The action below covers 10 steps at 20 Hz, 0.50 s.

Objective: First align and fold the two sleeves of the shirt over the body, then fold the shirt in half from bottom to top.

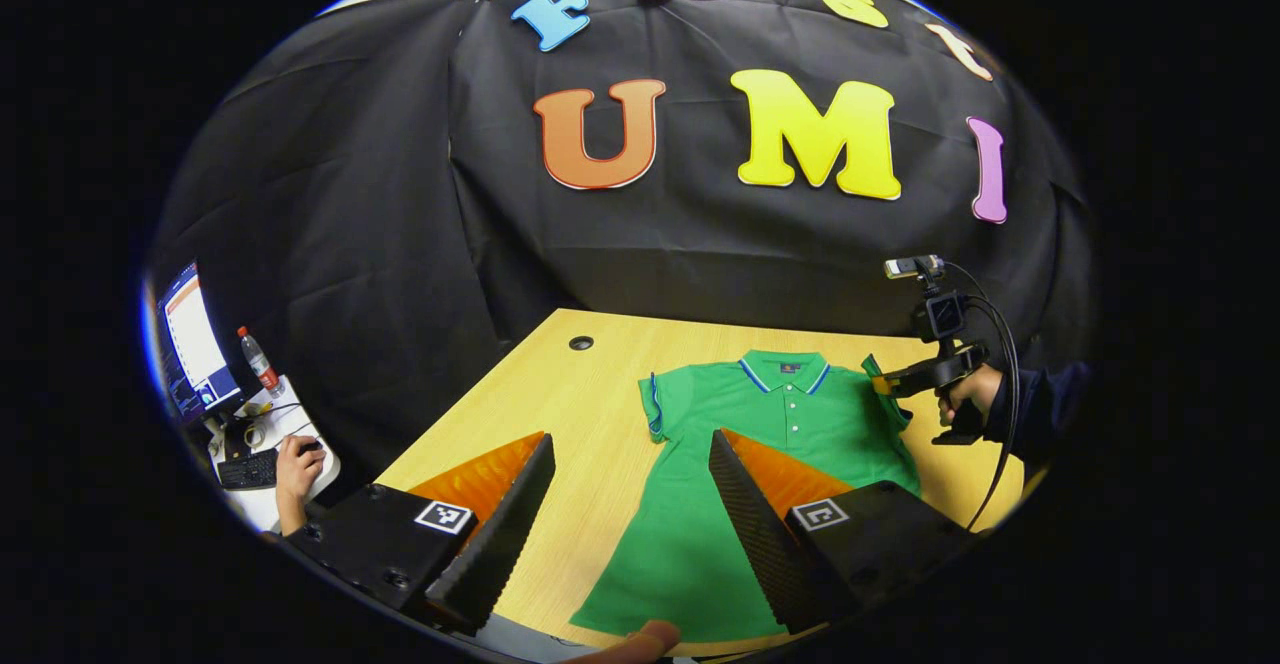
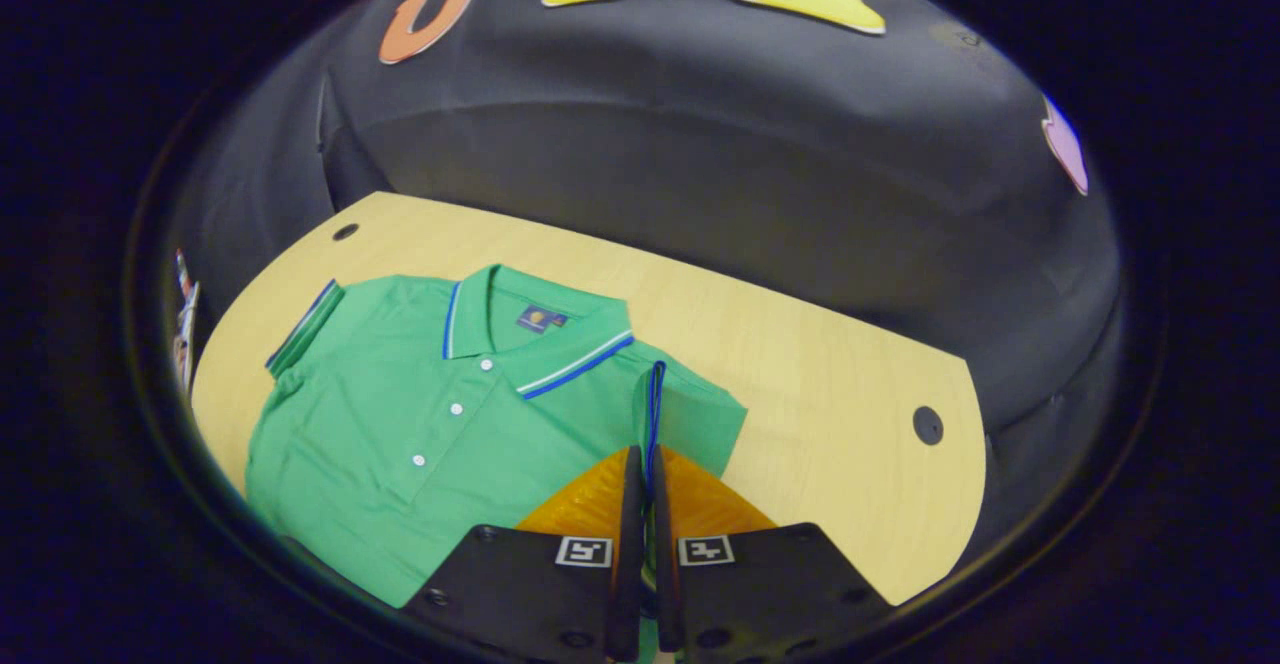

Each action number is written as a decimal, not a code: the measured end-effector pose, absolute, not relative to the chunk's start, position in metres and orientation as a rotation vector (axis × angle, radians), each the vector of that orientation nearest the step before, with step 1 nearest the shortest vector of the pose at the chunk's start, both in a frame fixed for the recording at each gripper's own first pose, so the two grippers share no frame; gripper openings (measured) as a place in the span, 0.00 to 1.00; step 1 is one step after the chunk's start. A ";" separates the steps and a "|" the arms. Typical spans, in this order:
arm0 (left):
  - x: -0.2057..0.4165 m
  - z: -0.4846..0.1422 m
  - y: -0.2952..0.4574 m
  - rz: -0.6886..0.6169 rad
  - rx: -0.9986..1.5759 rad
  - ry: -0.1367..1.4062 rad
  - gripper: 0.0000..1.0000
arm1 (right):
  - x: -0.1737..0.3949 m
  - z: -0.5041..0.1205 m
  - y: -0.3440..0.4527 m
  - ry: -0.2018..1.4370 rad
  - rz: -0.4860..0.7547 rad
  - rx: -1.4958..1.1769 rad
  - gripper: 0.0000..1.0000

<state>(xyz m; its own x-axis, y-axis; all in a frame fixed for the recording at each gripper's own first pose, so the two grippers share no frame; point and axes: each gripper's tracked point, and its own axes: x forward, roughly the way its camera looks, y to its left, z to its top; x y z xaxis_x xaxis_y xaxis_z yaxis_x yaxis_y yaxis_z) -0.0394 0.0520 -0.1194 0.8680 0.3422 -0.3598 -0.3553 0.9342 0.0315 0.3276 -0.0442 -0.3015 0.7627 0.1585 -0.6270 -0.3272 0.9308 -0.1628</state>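
Observation:
A green polo shirt [image 1: 790, 424] with a blue-and-white trimmed collar lies face up on the wooden table [image 1: 560, 394], collar toward the far wall. My left gripper [image 1: 630, 439] hovers open above the shirt's lower body, with nothing between its fingers. At the far right a hand holds my right gripper [image 1: 888, 382] at the shirt's sleeve [image 1: 878, 369]. In the right gripper view the right gripper [image 2: 645, 456] is shut on the blue-trimmed edge of that sleeve [image 2: 690, 414], which is lifted over the shirt [image 2: 400, 414]. The other sleeve [image 2: 305, 329] lies flat.
The table has round cable holes [image 1: 581, 342] [image 2: 927, 425] [image 2: 345, 231]. To the left, beyond the table, a desk holds a monitor [image 1: 190, 344], a bottle [image 1: 258, 359] and a keyboard [image 1: 248, 469] with a person's hand on it. Bare wood [image 2: 830, 364] lies right of the shirt.

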 end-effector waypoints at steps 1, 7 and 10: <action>-0.042 -0.117 0.056 0.371 -0.030 0.365 0.99 | 0.325 -0.305 -0.036 0.654 0.275 -0.282 0.10; -0.045 -0.121 0.058 0.363 -0.052 0.370 1.00 | 0.298 -0.329 0.006 0.686 0.361 -0.350 0.10; -0.047 -0.121 0.062 0.358 -0.047 0.372 1.00 | 0.292 -0.336 0.016 0.677 0.368 -0.385 0.10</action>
<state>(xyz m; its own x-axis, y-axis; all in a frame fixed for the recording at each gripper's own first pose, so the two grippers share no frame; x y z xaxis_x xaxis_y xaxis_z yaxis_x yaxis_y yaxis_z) -0.0468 0.0619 -0.1208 0.8697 0.3334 -0.3638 -0.3506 0.9363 0.0200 0.2925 0.0156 -0.3362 0.7207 0.2019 -0.6632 -0.4468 0.8668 -0.2216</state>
